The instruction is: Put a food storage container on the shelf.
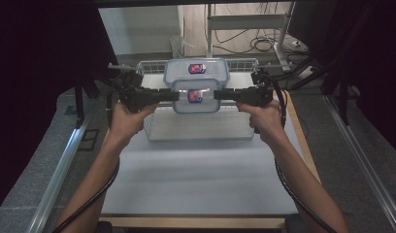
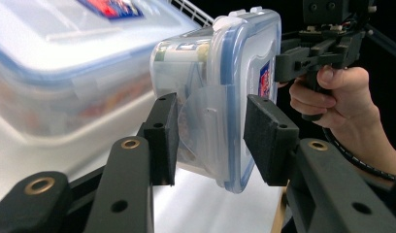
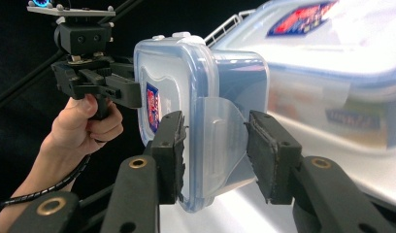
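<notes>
**Small box held up from both ends**

Small lidded box (image 1: 196, 96) – clear plastic, blue-trimmed lid, red-and-blue sticker on top – is off the surface, held level between the two tools, above the wire basket (image 1: 152, 127). Latch flaps at both ends hang between the pads.

Left hand-held gripper (image 1: 173, 95): comes in from the left of the high view, jaws partly closed around the box's left end. In the left gripper view the box (image 2: 220, 92) sits between the pads, lid edge toward one pad, tub side toward the other; the pad on the tub side (image 2: 163, 138) looks in contact, the one on the lid side (image 2: 264, 138) is just beside the rim – whether it touches, I can't say.

Right hand-held gripper (image 1: 219, 94): mirror setup on the right end. In the right gripper view the box (image 3: 186, 116) is clamped between its pads – the lid-side pad (image 3: 169, 150) presses on the lid rim, the other (image 3: 266, 155) sits at the latch flap.

Just behind the small box – a larger lidded box (image 1: 197, 72), same style and sticker, sitting at the far end of the basket. The two look close or overlapping in the high view; can't tell if they touch.

The basket stands on the white tabletop (image 1: 196, 179). The person's hands (image 1: 125, 119) and forearms enter from the bottom edge, with a cable (image 1: 89, 199) trailing from each tool.
</notes>
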A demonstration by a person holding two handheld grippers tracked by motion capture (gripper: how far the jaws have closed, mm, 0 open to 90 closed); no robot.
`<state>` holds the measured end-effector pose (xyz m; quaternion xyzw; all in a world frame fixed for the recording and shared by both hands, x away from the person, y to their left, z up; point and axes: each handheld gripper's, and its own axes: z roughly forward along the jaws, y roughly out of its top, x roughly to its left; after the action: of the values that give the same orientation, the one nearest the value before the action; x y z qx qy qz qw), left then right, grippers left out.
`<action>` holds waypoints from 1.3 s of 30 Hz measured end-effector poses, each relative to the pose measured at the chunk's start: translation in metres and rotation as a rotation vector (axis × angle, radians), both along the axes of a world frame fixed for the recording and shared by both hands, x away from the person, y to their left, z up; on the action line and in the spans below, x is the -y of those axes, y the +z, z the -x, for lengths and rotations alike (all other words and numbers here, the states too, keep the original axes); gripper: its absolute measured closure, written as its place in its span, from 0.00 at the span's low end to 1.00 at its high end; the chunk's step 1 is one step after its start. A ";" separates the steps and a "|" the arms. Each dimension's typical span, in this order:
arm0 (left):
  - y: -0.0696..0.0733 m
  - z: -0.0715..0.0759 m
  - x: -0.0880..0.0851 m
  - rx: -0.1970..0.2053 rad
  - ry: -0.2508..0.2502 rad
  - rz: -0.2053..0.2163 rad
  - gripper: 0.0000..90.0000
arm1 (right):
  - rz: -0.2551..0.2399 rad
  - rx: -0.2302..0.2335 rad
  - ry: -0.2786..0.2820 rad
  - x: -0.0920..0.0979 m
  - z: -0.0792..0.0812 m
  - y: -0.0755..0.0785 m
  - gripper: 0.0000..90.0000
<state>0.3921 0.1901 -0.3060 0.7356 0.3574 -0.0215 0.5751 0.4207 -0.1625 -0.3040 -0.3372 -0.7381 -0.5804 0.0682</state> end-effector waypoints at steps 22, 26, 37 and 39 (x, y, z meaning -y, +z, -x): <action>0.034 -0.052 -0.007 -0.035 0.053 0.068 0.63 | -0.014 -0.017 -0.050 -0.009 -0.049 0.040 0.64; 0.033 -0.060 -0.008 -0.048 0.063 0.082 0.63 | -0.022 -0.030 -0.056 -0.010 -0.058 0.041 0.64; 0.025 -0.072 -0.008 -0.079 0.077 0.101 0.63 | -0.028 -0.066 -0.064 -0.011 -0.073 0.035 0.64; 0.025 -0.072 -0.008 -0.069 0.081 0.096 0.63 | -0.032 -0.074 -0.062 -0.011 -0.075 0.034 0.64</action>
<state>0.4645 0.1977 -0.2809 0.6908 0.4051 -0.0408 0.5975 0.4953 -0.1515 -0.2699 -0.3800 -0.7149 -0.5811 0.0826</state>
